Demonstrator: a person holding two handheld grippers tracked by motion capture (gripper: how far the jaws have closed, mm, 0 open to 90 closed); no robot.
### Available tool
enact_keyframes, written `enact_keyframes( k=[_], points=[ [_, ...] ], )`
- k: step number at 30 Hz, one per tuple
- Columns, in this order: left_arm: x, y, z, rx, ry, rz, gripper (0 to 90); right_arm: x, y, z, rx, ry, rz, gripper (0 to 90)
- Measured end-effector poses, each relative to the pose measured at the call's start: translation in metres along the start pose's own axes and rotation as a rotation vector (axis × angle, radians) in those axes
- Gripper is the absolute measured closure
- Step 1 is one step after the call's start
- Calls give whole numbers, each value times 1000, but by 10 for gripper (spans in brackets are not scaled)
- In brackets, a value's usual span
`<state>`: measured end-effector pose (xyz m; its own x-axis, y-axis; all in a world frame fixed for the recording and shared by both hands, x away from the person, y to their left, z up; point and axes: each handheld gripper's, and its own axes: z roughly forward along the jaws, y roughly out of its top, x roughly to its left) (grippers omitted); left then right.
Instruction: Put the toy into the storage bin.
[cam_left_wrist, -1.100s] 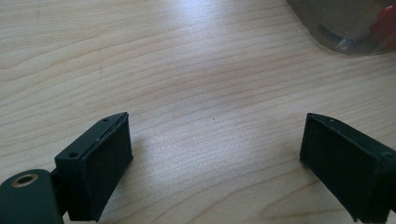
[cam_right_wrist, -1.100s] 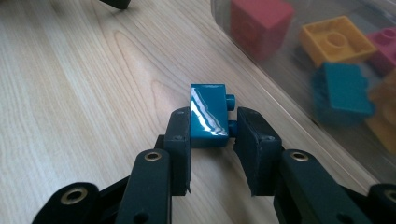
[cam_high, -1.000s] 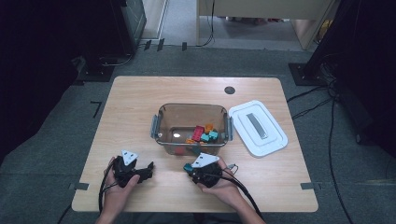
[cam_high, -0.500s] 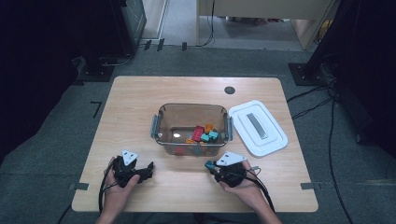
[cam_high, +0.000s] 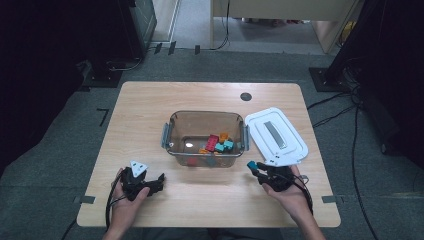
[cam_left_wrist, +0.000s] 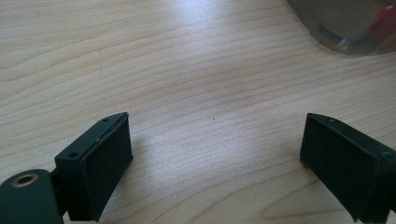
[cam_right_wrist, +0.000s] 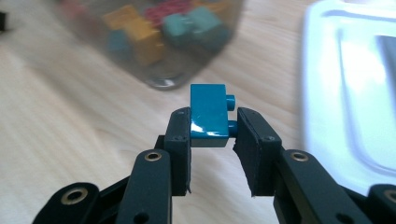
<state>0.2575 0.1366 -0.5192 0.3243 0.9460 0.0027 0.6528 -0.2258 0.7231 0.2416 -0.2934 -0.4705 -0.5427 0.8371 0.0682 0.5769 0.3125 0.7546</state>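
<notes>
A clear plastic box (cam_high: 173, 131) stands in the middle of the wooden table, with several coloured bricks (cam_high: 219, 142) in its right half. My right gripper (cam_right_wrist: 212, 133) is shut on a teal brick (cam_right_wrist: 208, 115), which sticks up from between the pads with its studs to the right. In the high view that teal brick (cam_high: 251, 164) hangs near the front right corner of the box, just in front of the white lid (cam_high: 276, 135). My left gripper (cam_left_wrist: 215, 158) rests low over bare wood at the front left, open with nothing between its pads; the high view shows the left gripper (cam_high: 150, 182) in the hand.
The white lid lies flat to the right of the box. A round dark hole (cam_high: 245, 96) sits in the tabletop at the back right. Cables trail over the floor at the right. The table's front edge (cam_high: 200, 222) runs just under both hands.
My right hand has moved right along the front of the table with the teal brick, from near the box's middle to in front of the lid. The left hand has stayed still.
</notes>
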Motion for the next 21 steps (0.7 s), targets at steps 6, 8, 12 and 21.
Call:
enact_keyframes(
  k=[6,8,12,21],
  points=[
    [0,0,0,0,0,0,88,-24,10,-13,-2,-48,48,676],
    [0,0,0,0,0,0,88,-30,15,-17,-9,-54,64,676],
    [0,0,0,0,0,0,88,-40,29,-25,-14,-70,87,676],
    [0,0,0,-1,0,0,88,-44,65,-38,-32,-90,77,676]
  ],
)
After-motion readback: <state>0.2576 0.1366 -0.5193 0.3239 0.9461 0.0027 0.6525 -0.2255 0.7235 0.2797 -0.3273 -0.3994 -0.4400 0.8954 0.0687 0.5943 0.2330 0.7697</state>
